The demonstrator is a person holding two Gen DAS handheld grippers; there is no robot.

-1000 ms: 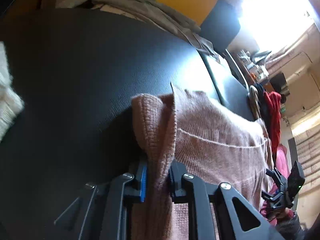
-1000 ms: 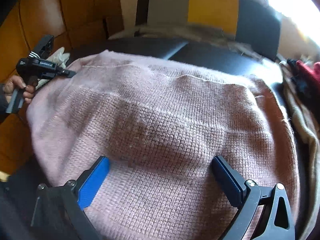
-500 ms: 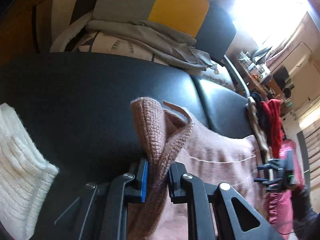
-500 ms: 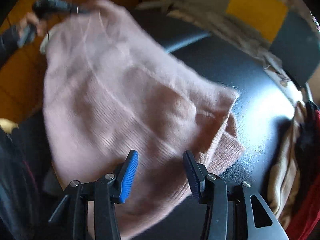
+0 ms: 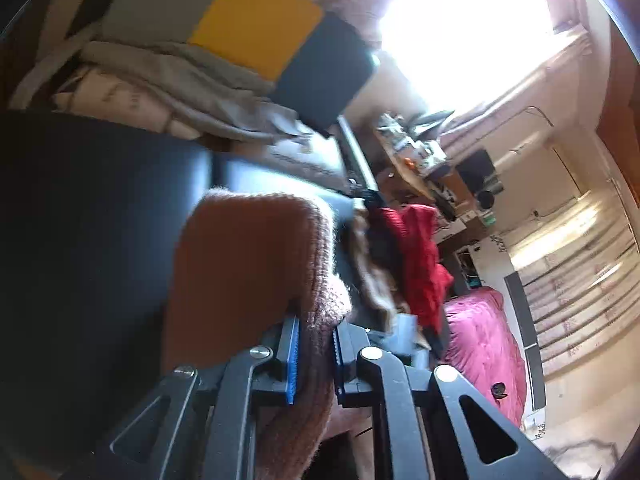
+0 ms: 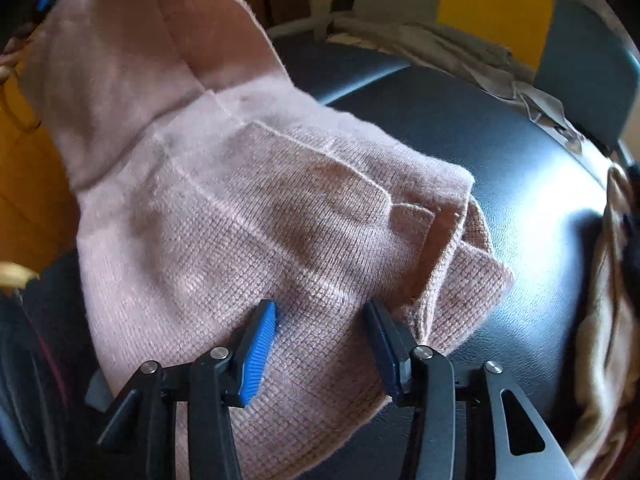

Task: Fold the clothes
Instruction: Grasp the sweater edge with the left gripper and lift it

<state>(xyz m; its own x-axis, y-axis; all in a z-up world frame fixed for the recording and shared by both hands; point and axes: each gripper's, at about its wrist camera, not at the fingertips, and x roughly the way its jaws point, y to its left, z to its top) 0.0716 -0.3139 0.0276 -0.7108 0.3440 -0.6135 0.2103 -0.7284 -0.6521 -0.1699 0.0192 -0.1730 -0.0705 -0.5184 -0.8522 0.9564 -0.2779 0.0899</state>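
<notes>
A pink knit sweater (image 6: 248, 208) lies partly on a black leather seat (image 6: 500, 168), its upper part pulled up toward the top left. In the left wrist view my left gripper (image 5: 316, 332) is raised above the seat (image 5: 80, 220). Its jaws are closing on a thick bunched edge of the sweater (image 5: 248, 264), and both pads press on the knit. My right gripper (image 6: 322, 320) points down at the sweater's lower folded part. Its jaws are opening, with a hump of knit between the blue pads (image 6: 258, 340), which stand apart from it.
A chair back with grey, yellow and dark panels (image 5: 256, 20) stands behind the seat, with beige clothes (image 5: 180, 80) heaped below it. Red clothes (image 5: 416, 256) and a brown garment (image 6: 608, 280) hang at the seat's right. An orange wooden cupboard (image 6: 24, 160) is at the left.
My left gripper has risen, lifting the sweater's edge off the seat. My right gripper's jaws went from wide to about half as wide over the lower part, and the sweater now slopes up to the left.
</notes>
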